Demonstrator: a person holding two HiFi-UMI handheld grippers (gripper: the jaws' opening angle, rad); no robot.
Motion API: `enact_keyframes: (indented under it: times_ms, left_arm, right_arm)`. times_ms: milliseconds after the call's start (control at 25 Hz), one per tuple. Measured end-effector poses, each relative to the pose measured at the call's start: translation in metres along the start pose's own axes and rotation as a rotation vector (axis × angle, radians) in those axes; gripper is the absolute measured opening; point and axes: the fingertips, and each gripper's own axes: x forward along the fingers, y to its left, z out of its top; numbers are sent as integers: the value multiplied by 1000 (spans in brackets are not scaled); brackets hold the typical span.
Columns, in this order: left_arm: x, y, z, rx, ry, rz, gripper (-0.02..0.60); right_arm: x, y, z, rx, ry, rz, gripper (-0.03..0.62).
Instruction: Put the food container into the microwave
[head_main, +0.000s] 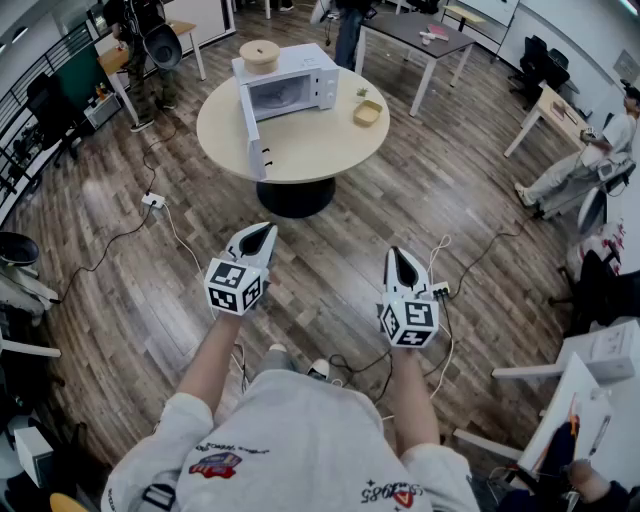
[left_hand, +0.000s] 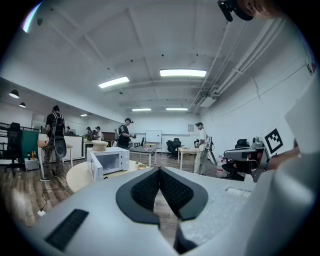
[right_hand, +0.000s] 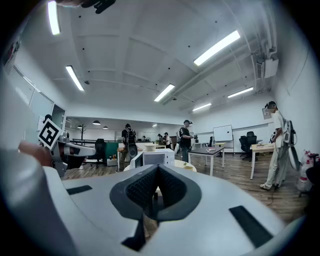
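Ahead, the food container (head_main: 367, 112) sits on the round surface (head_main: 300, 155) right of the open microwave (head_main: 290, 85), well apart from the clenched, empty left claw (head_main: 262, 232) and right claw (head_main: 399, 256); the right seems nearer.

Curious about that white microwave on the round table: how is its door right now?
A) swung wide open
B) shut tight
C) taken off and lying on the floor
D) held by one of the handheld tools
A: in the head view the microwave on the round table has its door swung out toward the person, so the inside is exposed.
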Motion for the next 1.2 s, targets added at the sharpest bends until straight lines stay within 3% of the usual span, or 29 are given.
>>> enact_keyframes:
  times_ms: [200,680,920,1080,1200]
  left_arm:
    - [0,-1,-2,0,5,-4,5]
    - [-1,4,-2,-12,-16,27,11]
    - [-4,2,-2,-29,-27,27,144]
    - [-4,-1,-1,-28,-55,33,268]
    - [-4,-5,-1,-29,-60,28,313]
  right_arm:
    - [2,0,-1,57,-8,22,5]
    - [7,2,-2,65,-13,49,5]
    - [6,4,-2,72,-12,60,3]
    - [4,4,-3,78,-17,60,3]
    - [1,2,-5,86,-15,62,-2]
